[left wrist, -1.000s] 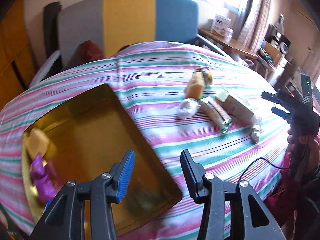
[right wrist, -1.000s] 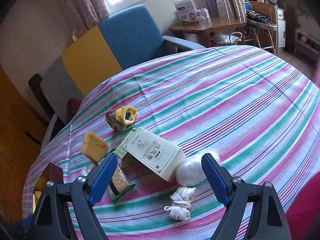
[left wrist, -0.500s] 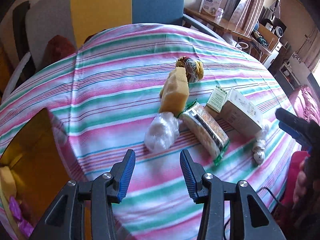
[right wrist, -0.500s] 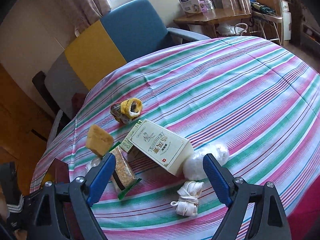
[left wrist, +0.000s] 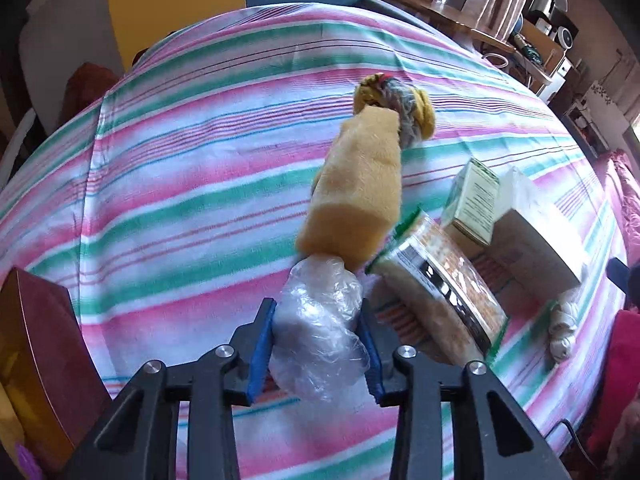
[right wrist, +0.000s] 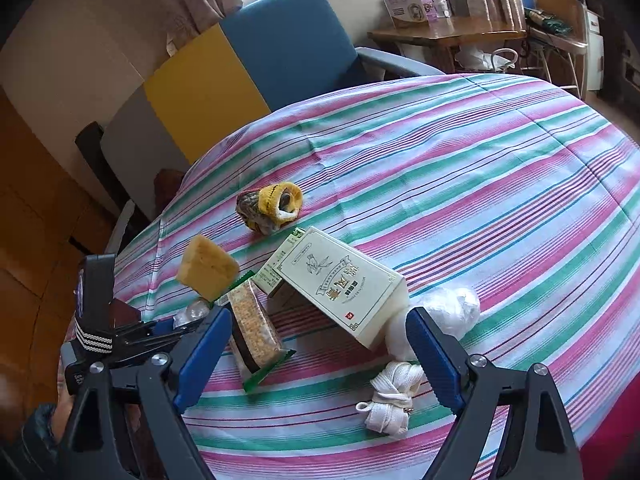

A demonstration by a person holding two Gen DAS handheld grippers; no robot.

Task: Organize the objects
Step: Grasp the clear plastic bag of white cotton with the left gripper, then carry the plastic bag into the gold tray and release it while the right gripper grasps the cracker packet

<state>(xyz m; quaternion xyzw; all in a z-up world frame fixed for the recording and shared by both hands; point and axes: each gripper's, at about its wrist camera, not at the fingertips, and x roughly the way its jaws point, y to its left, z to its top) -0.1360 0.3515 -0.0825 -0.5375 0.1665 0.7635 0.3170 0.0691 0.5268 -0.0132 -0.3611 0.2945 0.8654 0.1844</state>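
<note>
A crumpled clear plastic bag bundle [left wrist: 320, 336] is lying on the striped pink, green and white tablecloth surface [left wrist: 192, 184], at the near end of a cluster of loose items, and it is sitting directly between the blue pads of the left gripper [left wrist: 316, 354]. The jaws are closing on it; both pads appear to be touching the film, so the grip is judged to be forming rather than complete. The gripper is pointing steeply down, presumably so that the pads straddle the soft bundle from above.

Just behind the bundle, a yellow sponge block [left wrist: 358, 196] is leaning against a transparent snack packet with green edges [left wrist: 440, 280], with a yellow and grey knitted roll [left wrist: 396, 108] beyond it. To the right, a cream rectangular cardboard box [right wrist: 344, 280] is resting tilted on a smaller green-printed carton [left wrist: 474, 204], and a white knotted cord bundle [right wrist: 394, 396] is lying nearest the right gripper [right wrist: 320, 354].

The right gripper is hovering over that cluster with its jaws spread wide and nothing between them, probably waiting its turn.

At the far left, the corner of a golden-brown tray [left wrist: 36, 344] is showing, the likely destination for the bundle.
</note>
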